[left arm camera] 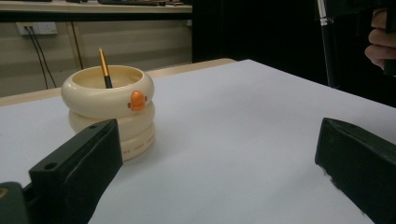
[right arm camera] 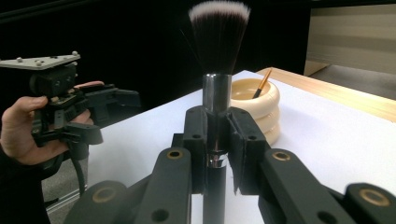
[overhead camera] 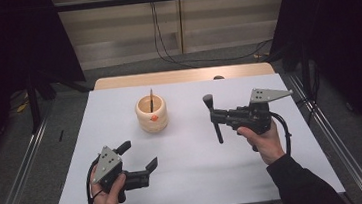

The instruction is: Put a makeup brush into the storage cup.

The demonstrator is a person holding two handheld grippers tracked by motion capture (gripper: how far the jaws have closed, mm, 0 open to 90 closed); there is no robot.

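Makeup brush (overhead camera: 214, 119) stands clamped at its ferrule between the closed jaws of the right gripper (overhead camera: 219, 117), handle down, bristles up, long axis upright. It sits to the right of the cream ringed holder (overhead camera: 151, 114), well apart, with the right hand nearer. The holder already contains a slim pencil-like stick (overhead camera: 151, 100). The left gripper (overhead camera: 139, 156), near of the holder, gapes wide and empty.

Light falls evenly from above on the white desk (overhead camera: 198, 145), which reads bright while the black curtains (overhead camera: 342, 26) at both sides sink into near darkness. Shadows on the desk are faint and soft. In the left gripper view the near fingers (left arm camera: 79, 177) are blurred. In the right gripper view the brush's metal ferrule (right arm camera: 216, 93) carries a dull sheen, and the far background is soft.
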